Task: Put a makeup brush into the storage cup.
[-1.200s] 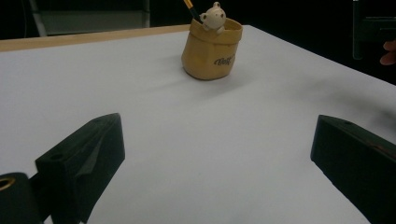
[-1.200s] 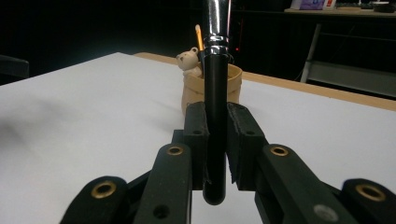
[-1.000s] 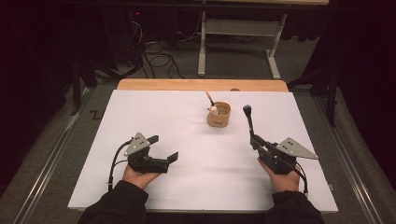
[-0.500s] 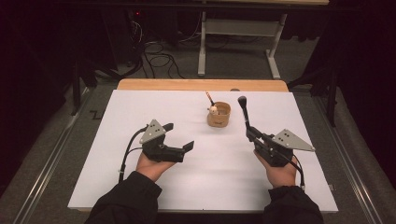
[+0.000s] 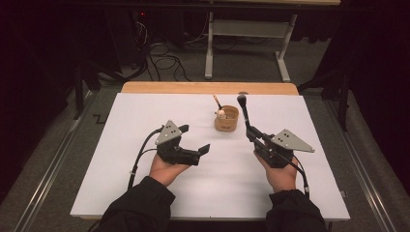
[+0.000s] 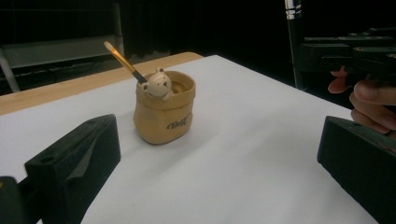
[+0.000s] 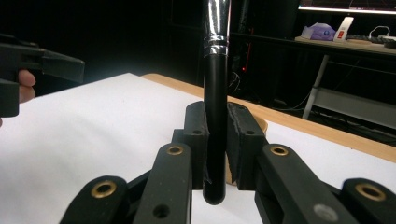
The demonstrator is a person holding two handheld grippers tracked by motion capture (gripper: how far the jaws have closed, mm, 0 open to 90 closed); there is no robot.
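Note:
A tan sack-shaped cup (image 5: 226,119) with a small bear figure on its rim stands at the table's middle back, and a thin orange-handled brush (image 5: 216,101) leans out of it. My right gripper (image 5: 252,134) is shut on the black handle of a makeup brush (image 5: 243,108), held upright just right of the cup. In the right gripper view the pads (image 7: 239,135) clamp the handle (image 7: 215,93) near its lower end. My left gripper (image 5: 199,152) is open and empty, left of and nearer than the cup. In the left gripper view the cup (image 6: 163,116) stands ahead between the wide-apart jaws.
A white sheet (image 5: 121,145) covers the table, with a wooden strip (image 5: 169,87) along the far edge. Beyond it are a desk frame (image 5: 251,34) and floor cables (image 5: 159,58). The right gripper (image 6: 359,56) appears at the right of the left gripper view.
Both hands have moved forward toward the cup. The left gripper has also shifted right, and the upright brush has come closer to the cup's right side.

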